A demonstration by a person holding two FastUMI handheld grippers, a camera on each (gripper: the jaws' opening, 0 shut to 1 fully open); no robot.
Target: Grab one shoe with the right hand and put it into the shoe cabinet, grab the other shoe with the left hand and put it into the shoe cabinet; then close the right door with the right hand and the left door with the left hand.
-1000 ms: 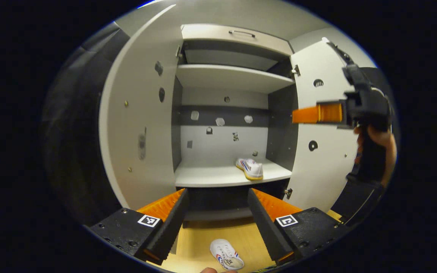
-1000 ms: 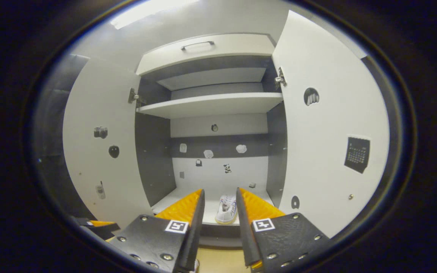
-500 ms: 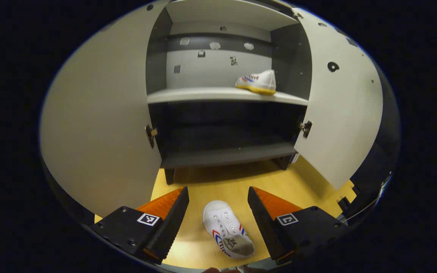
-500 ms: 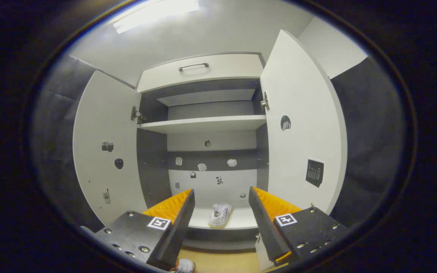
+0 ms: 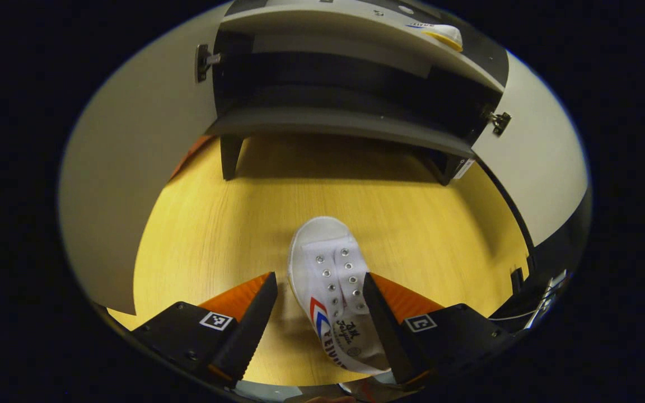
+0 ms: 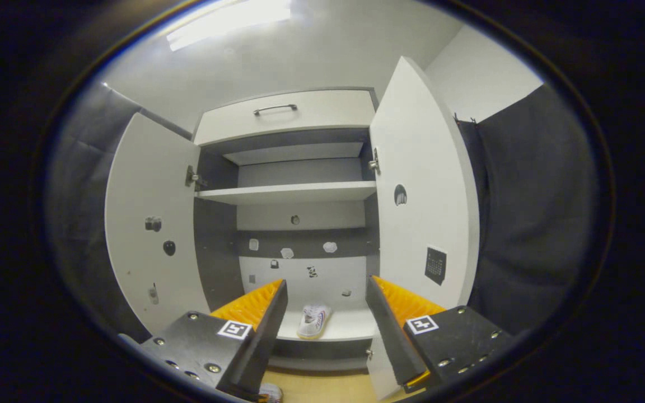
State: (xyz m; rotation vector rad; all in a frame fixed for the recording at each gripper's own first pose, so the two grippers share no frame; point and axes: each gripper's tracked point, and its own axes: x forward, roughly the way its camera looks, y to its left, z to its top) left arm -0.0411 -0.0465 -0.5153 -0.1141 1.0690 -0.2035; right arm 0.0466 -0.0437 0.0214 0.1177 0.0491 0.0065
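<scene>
- Left tool (image 5: 318, 302) gapes wide, straddling the white lace-less sneaker (image 5: 333, 291) with red-blue stripes, toe pointing ahead.
- Right tool (image 6: 325, 313) open, empty; second sneaker (image 6: 313, 321) shelved ahead.

The left gripper (image 5: 317, 291) points steeply downward, its jaws spread wide, one finger to each side with a clear gap between. The right gripper (image 6: 325, 296) is held level and facing forward, its jaws likewise parted and gripping nothing.

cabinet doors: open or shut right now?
Both open. In the right gripper view the left door and right door are swung outward, baring the shelves, with one shoe on the lower shelf.
</scene>
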